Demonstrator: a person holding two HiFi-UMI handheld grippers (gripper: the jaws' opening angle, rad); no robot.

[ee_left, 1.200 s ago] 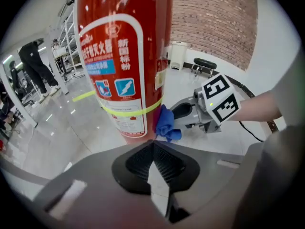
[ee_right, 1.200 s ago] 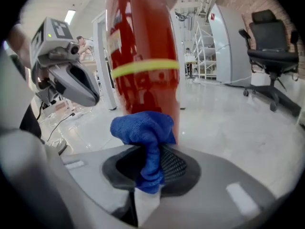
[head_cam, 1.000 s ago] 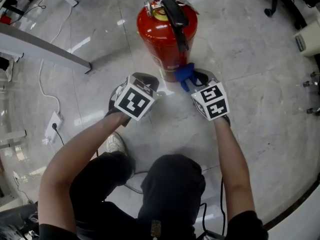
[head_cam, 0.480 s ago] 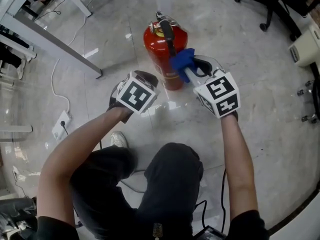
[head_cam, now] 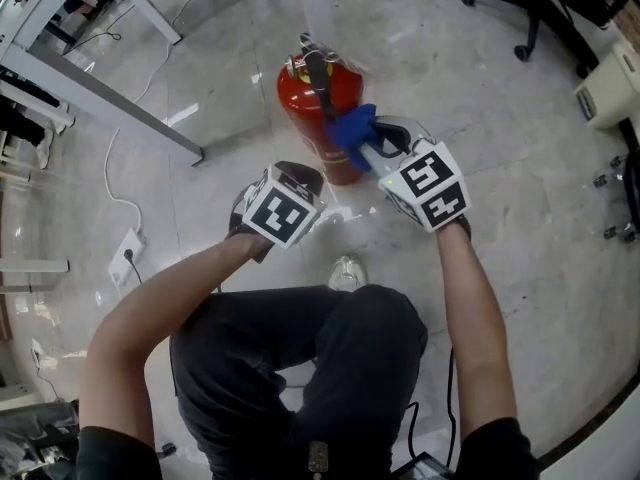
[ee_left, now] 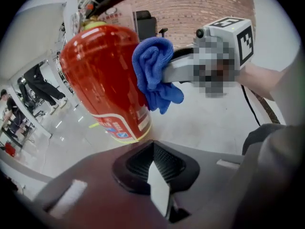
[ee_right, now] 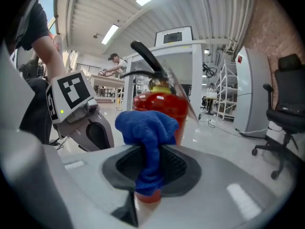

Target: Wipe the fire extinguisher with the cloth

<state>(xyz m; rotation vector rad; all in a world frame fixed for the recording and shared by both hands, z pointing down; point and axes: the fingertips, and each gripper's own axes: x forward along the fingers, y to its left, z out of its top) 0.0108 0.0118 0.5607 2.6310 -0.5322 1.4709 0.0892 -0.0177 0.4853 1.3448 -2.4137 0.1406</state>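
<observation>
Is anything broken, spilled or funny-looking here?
Nothing stands out. The fire extinguisher stands upright on the floor, with no dents or spills showing. The right gripper holds the blue cloth by its side; the left gripper is shut and empty.

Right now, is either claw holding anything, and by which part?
The right gripper pinches the blue cloth around its bunched middle; a wad bulges past the jaws. The left gripper is shut, empty.
</observation>
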